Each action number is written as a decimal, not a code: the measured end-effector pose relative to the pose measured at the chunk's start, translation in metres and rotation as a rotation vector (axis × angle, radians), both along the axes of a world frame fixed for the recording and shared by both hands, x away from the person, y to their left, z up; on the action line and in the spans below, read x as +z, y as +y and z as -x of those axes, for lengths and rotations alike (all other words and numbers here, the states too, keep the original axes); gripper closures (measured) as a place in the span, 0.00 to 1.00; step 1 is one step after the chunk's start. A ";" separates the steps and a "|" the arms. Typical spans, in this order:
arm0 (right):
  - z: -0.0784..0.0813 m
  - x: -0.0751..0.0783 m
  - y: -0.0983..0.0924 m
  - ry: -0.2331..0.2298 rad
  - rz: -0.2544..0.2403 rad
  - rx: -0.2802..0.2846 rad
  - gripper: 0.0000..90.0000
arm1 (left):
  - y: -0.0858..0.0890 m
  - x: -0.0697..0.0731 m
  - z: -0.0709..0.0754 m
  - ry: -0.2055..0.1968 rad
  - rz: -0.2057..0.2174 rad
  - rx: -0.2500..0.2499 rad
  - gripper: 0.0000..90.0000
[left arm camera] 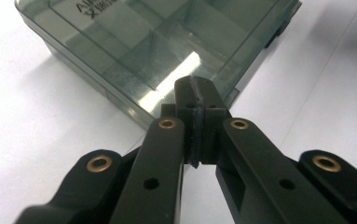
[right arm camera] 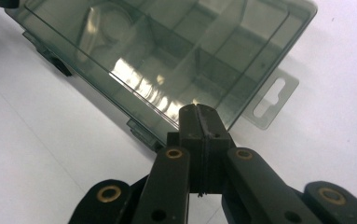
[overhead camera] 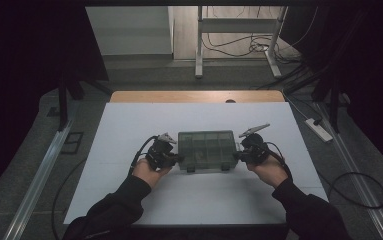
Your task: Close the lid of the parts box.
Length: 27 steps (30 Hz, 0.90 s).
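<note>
1. A tinted box [overhead camera: 207, 149] with a closed lid lies flat near the middle of the white surface [overhead camera: 129, 125]; its two latches sit on the edge at 6 o'clock, toward the person, and a hang tab [right arm camera: 272, 99] juts from one short end.
2. Inside, dividers cut the box into compartments; through the dark lid I cannot tell whether they hold anything.
3. Progress, as a judgement: the work looks to be at its very start; the lid is still down, the latches look untouched, and the box sits square to the surface; opening it, or shifting it, is all left to do.
4. The left claw [overhead camera: 177, 159] stands at the box's 9 o'clock end, level with the near corner; its jaws are pressed together with nothing between them.
5. In the left gripper view the joined tip of the left claw [left arm camera: 196, 93] overlaps the box's corner [left arm camera: 167, 100]; whether it touches the lid or hovers just above, I cannot tell.
6. The right claw [overhead camera: 238, 156] mirrors it at the 3 o'clock end; its jaws are likewise together and grip nothing.
7. In the right gripper view the right claw [right arm camera: 202, 116] lies over the near long edge, just beside a latch [right arm camera: 141, 130]; contact is unclear here too.
8. Both hands flank the box evenly; a push or a pry at the near edge seems the likely aim.
</note>
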State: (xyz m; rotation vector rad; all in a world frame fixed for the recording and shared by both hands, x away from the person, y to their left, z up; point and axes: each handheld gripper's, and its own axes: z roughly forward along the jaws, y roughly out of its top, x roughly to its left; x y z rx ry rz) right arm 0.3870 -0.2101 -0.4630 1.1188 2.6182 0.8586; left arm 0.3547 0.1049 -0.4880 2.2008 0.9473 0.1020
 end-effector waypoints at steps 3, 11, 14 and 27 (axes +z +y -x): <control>0.000 -0.001 0.000 0.000 0.002 -0.001 1.00 | -0.002 -0.001 0.003 -0.020 -0.024 0.002 0.99; 0.001 -0.001 0.001 -0.005 0.005 -0.007 1.00 | -0.001 -0.002 0.003 -0.016 -0.003 0.011 0.99; 0.002 -0.001 0.002 -0.012 0.012 -0.004 0.97 | -0.002 -0.001 0.004 -0.017 -0.005 -0.003 0.94; 0.006 0.005 0.003 -0.053 -0.004 -0.005 0.65 | 0.000 0.006 0.007 -0.043 -0.004 0.021 0.65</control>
